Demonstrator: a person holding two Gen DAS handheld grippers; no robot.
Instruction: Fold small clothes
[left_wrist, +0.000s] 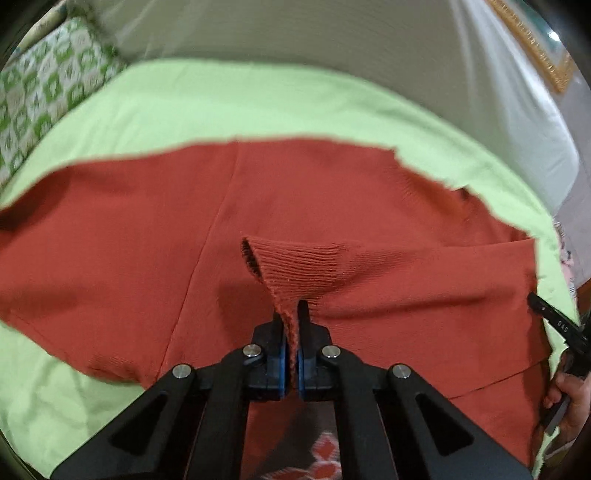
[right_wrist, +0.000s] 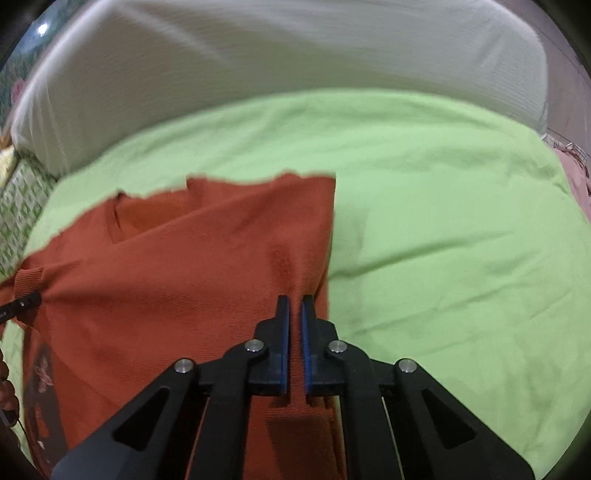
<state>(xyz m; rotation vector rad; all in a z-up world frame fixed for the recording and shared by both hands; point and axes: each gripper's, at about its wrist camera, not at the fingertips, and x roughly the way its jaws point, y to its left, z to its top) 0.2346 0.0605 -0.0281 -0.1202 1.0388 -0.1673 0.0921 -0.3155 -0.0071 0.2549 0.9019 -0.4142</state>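
A rust-red knit sweater (left_wrist: 129, 240) lies spread on a light green sheet (left_wrist: 221, 103). In the left wrist view my left gripper (left_wrist: 290, 310) is shut on the ribbed cuff (left_wrist: 295, 258) of a sleeve, lifted over the sweater's body. In the right wrist view my right gripper (right_wrist: 295, 301) is shut on the sweater (right_wrist: 166, 277) near its right edge, and the fabric puckers toward the tips. The right gripper (left_wrist: 543, 306) also shows at the far right of the left wrist view, with a hand (left_wrist: 565, 391) behind it. A dark printed patch (right_wrist: 40, 376) shows on the sweater's lower left.
The green sheet (right_wrist: 443, 221) stretches bare to the right of the sweater. A long white bolster (right_wrist: 295, 55) runs along the far side. A green-and-white patterned pillow (left_wrist: 48, 81) lies at the far left, and a gold picture frame (left_wrist: 535, 48) hangs at the upper right.
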